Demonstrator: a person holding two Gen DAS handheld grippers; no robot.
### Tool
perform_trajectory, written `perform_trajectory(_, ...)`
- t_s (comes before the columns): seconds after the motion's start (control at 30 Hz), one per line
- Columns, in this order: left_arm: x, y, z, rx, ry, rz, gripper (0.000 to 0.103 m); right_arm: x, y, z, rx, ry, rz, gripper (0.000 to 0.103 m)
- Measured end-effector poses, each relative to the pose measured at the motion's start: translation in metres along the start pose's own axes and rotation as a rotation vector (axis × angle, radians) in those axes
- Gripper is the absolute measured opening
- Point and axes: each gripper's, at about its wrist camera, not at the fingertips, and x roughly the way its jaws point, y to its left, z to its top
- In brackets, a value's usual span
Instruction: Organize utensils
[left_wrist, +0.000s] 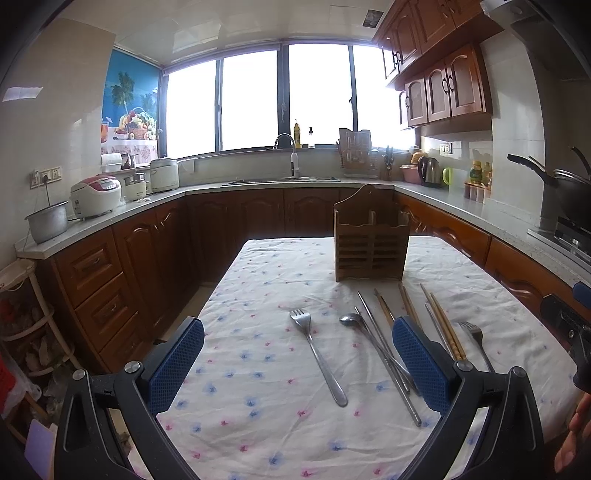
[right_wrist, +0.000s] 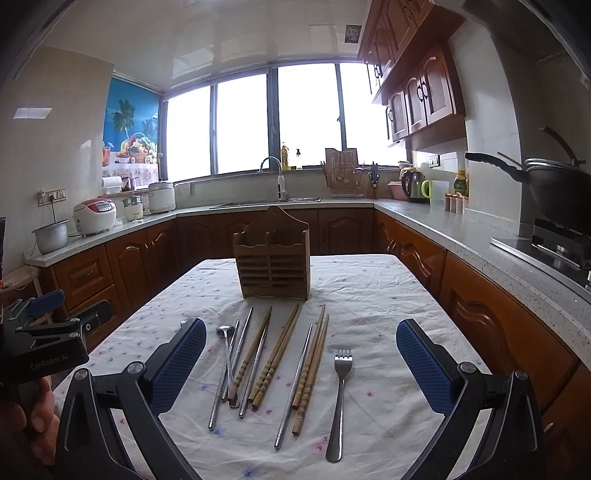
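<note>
Both hand-held grippers, left and right, were wide and empty; your forks, chopsticks and spoon lay near the bench's middle, wooden holder unfilled.

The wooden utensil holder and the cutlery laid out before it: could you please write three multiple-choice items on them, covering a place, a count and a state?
1. Where does the wooden utensil holder stand?
A. On the counter by the sink
B. On the floral tablecloth, behind the cutlery
C. On the stove

2. How many forks lie on the table?
A. One
B. Two
C. Four

3. How are the right tongs?
A. Shut on a fork
B. Shut on chopsticks
C. Open, holding nothing

Answers: 1 B, it stands upright at the cloth's far end. 2 B, the left wrist view shows the left fork and the right fork. 3 C, the blue pads are wide apart over the wooden chopsticks.
</note>
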Motion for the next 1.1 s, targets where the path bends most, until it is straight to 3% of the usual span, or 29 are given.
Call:
perform_trajectory(0.47,0.012,0.002,0.006,-0.015,0.033,-0.003,0.102,0.007,-0.005,-0.002,0.017,0.016,0.004,0.103)
perform_trajectory(0.8,0.057,0.008,0.029,-0.053,0.182,-0.101,0.102,0.037,-0.016,0.006,0.037,0.119,0.038,0.103)
perform_trajectory(1.1,0.096,0.0,0.052,-0.042,0.272,-0.163,0.088,0.067,-0.027,0.017,0.061,0.196,0.074,0.102)
